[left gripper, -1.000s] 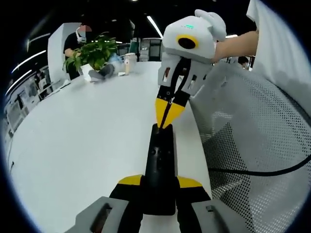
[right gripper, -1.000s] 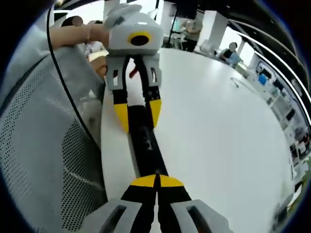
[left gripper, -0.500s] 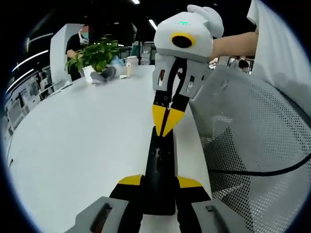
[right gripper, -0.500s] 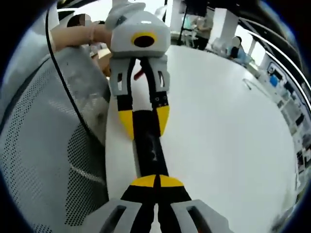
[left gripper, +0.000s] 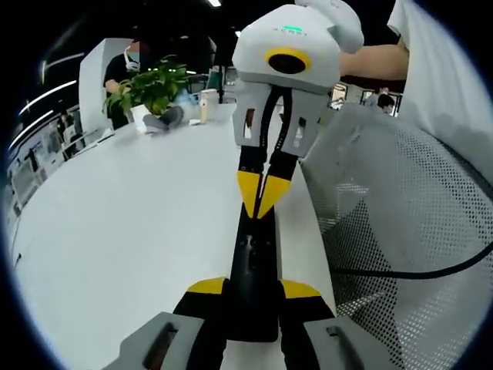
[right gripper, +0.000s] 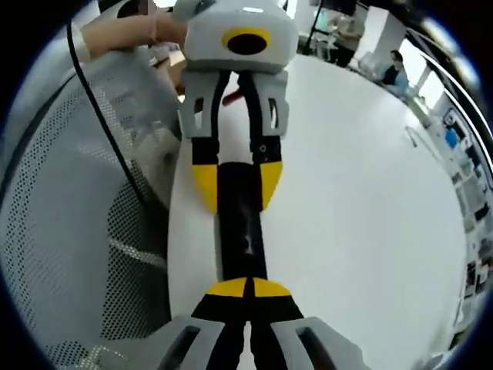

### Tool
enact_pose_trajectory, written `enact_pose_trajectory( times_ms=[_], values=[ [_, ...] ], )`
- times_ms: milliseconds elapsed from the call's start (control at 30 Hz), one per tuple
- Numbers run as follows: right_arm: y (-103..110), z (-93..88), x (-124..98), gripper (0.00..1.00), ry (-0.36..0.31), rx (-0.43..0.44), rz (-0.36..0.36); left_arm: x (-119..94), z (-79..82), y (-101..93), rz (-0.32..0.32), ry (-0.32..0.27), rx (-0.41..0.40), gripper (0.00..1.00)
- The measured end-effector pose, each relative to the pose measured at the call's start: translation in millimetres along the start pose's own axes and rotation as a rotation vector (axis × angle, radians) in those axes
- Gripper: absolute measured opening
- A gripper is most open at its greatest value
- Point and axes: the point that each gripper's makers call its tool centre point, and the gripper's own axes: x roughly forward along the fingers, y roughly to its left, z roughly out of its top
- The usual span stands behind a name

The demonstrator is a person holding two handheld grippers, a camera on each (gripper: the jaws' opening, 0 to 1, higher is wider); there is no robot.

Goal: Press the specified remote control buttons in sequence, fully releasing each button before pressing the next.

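The black remote control (left gripper: 253, 270) lies lengthwise on the white table (left gripper: 131, 223), close along the table's edge that borders a white mesh chair back (left gripper: 400, 223). The left gripper (left gripper: 253, 289) grasps the remote's near end between its yellow-tipped jaws. In the right gripper view the same gripper (right gripper: 236, 185) comes in from the far side, its jaws straddling the remote (right gripper: 241, 231).

The right gripper (right gripper: 248, 287) has its jaws clenched together, yellow tips meeting right at the remote's end. In the left gripper view it (left gripper: 262, 196) points down at the remote's far half, tips pinched to a wedge; whether they touch a button cannot be told.

Toward the far end of the table stand a potted plant (left gripper: 146, 85) and a paper cup (left gripper: 205, 100), well apart from the remote. A black cable (left gripper: 416, 270) crosses the mesh.
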Motion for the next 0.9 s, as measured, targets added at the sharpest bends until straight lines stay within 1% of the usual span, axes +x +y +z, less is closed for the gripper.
enact_pose_trajectory(
  times_ms=[133,267,400,467,533,567,600,633,700,767,833,900],
  values=[
    [0.3,-1.0,-0.5,0.00,-0.012,0.023,-0.005,-0.6,0.4,0.0,-0.001,-0.001,-0.004,0.24],
    [1.2,-0.9,-0.3,0.00,-0.014,-0.010,-0.022,-0.6,0.5,0.3,0.000,-0.004,-0.005,0.24],
    [-0.1,-1.0,-0.7,0.00,-0.015,0.000,-0.039,-0.4,0.7,0.8,-0.001,-0.007,-0.004,0.24],
    [0.0,-1.4,-0.9,0.00,-0.024,0.010,-0.047,-0.5,0.8,0.7,-0.001,-0.009,-0.005,0.24],
    [0.8,-2.1,-1.7,0.00,-0.053,-0.008,-0.057,-0.4,0.8,0.6,-0.001,-0.009,-0.005,0.24],
    [0.3,-2.3,-2.1,0.00,-0.072,-0.003,-0.061,-0.5,0.9,0.3,-0.001,-0.009,-0.005,0.24],
    [0.1,-1.3,-2.0,0.00,-0.095,0.033,-0.064,-0.4,1.0,0.2,-0.001,-0.010,-0.005,0.24],
    [-0.3,-1.3,-2.4,0.00,-0.115,0.095,-0.063,-0.5,1.0,0.2,-0.001,-0.010,-0.004,0.24],
    [-0.7,-0.7,-3.3,0.00,-0.147,0.136,-0.053,-0.5,0.8,0.2,-0.002,-0.011,-0.007,0.24],
    [1.0,0.0,-3.9,0.00,-0.163,0.185,-0.033,-0.5,0.7,0.2,-0.003,-0.014,-0.009,0.24],
    [1.8,0.3,-4.6,0.01,-0.176,0.213,-0.019,-0.6,0.9,0.0,-0.002,-0.015,-0.013,0.24],
    [0.4,-0.8,-4.7,0.00,-0.180,0.212,-0.026,-0.5,0.8,0.0,0.000,-0.015,-0.010,0.24]
  ],
)
